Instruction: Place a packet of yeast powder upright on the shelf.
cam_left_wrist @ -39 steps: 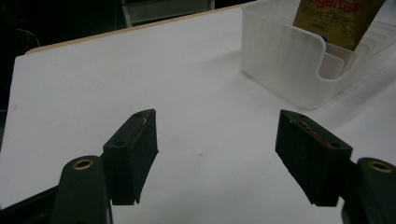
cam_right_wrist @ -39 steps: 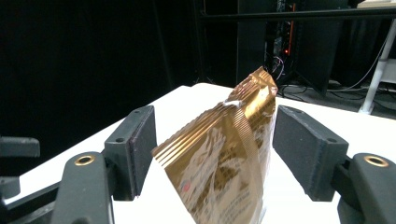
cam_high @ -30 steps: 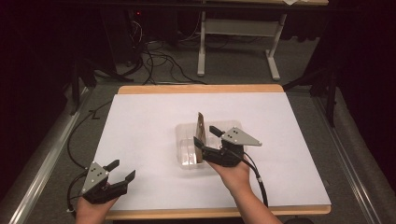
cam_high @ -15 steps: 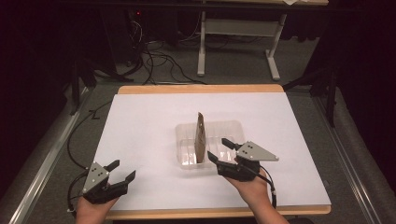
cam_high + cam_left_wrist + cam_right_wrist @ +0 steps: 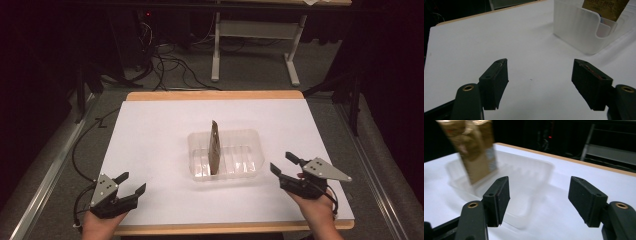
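Observation:
A clear plastic tray (image 5: 250,136) with ribbed slots sits mid-table, and a brown-gold packet (image 5: 215,147) stands upright in it. My right gripper (image 5: 281,162) is at the tray's right front, apart from it and open. Its jaws have just been closing slightly, with nothing between them. In the right gripper view the gripper (image 5: 540,190) faces the blurred tray (image 5: 524,170) and packet (image 5: 474,152). My left gripper (image 5: 132,182) rests open and empty at the front left. The left gripper view has that gripper (image 5: 540,72) low, with the tray (image 5: 574,30) and packet (image 5: 604,7) at upper right.
A white sheet (image 5: 150,140) covers the wooden tabletop (image 5: 215,95). Cables (image 5: 85,145) trail off the left edge. Beyond the table are a dark floor, more cables and a white desk frame (image 5: 250,30).
My right gripper has drawn back from the packet and tray to the right and toward the front edge. The packet stays standing in the tray. The left gripper has not moved.

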A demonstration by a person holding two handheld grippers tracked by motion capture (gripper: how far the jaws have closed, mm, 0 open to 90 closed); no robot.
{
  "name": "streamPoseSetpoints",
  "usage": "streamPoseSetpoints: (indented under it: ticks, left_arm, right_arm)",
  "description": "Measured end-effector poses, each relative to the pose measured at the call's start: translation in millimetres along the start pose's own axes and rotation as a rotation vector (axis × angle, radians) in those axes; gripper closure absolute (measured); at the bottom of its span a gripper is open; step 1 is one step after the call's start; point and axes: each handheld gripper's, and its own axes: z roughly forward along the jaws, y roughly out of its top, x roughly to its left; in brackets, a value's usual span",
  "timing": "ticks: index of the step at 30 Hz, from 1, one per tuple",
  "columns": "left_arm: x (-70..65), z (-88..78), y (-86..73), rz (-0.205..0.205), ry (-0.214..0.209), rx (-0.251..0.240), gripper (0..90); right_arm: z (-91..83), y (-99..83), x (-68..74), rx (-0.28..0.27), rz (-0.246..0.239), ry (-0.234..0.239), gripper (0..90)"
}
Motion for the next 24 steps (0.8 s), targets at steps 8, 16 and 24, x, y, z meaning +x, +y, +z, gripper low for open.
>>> streamPoseSetpoints:
  ticks: [8,16,24]
  left_arm:
    - [-4.2,4.7,0.0,0.019,-0.002,0.019,30.0]
    - [-6.5,4.3,0.9,0.034,-0.008,0.021,29.8]
    - [-3.0,-0.2,-0.2,0.017,-0.006,0.008,29.8]
  right_arm:
    - [-22.4,-34.5,-44.4,-0.006,0.044,-0.117,37.7]
    - [-17.9,-48.3,-53.5,0.071,0.083,-0.111,37.5]
    - [-15.2,-48.6,-53.6,0.087,0.084,-0.111,36.2]
